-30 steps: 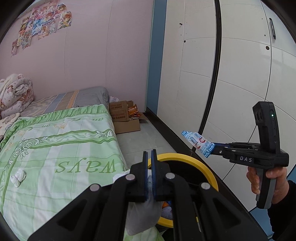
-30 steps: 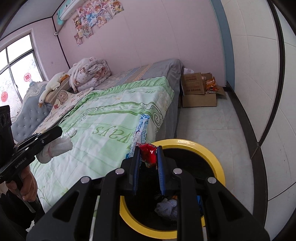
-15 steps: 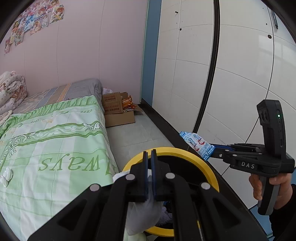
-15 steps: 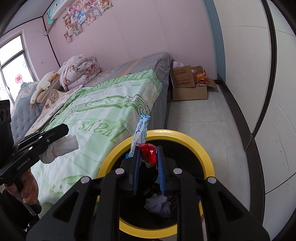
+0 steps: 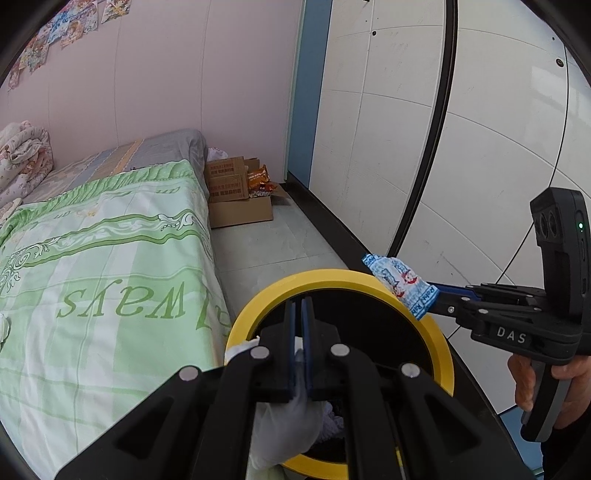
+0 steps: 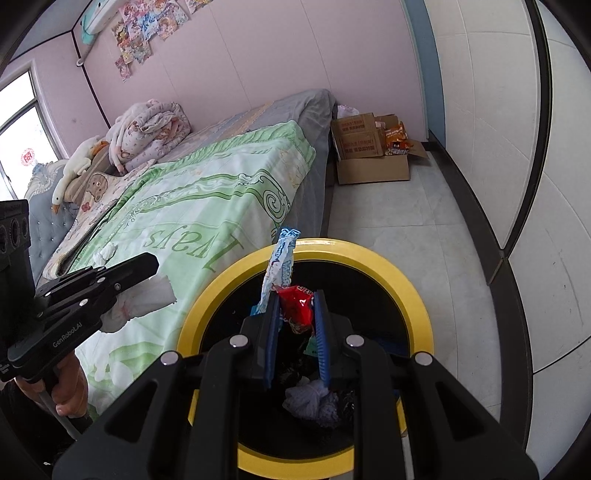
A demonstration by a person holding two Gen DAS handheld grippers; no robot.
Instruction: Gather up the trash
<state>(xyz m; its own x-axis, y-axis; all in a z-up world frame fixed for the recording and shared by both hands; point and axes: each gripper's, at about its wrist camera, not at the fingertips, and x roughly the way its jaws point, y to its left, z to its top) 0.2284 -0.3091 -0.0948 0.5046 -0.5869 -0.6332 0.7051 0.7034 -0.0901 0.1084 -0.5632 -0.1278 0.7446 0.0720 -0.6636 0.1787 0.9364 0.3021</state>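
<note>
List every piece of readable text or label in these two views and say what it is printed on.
"DAS": side of the right gripper.
"GenRobot.AI": side of the left gripper.
"ways", upside down: green bedspread.
Blue-and-white wrapper, cardboard boxes, wall posters: print too small or blurred to read.

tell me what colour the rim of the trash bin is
Yellow, around a black inside: the trash bin rim shows best in the right wrist view.

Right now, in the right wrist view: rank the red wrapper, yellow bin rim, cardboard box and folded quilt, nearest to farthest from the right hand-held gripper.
1. Red wrapper: clamped between the right hand-held gripper fingers.
2. Yellow bin rim: just below and around the fingertips.
3. Cardboard box: on the floor past the bed's foot, upper right.
4. Folded quilt: at the bed's far end, upper left.
</note>
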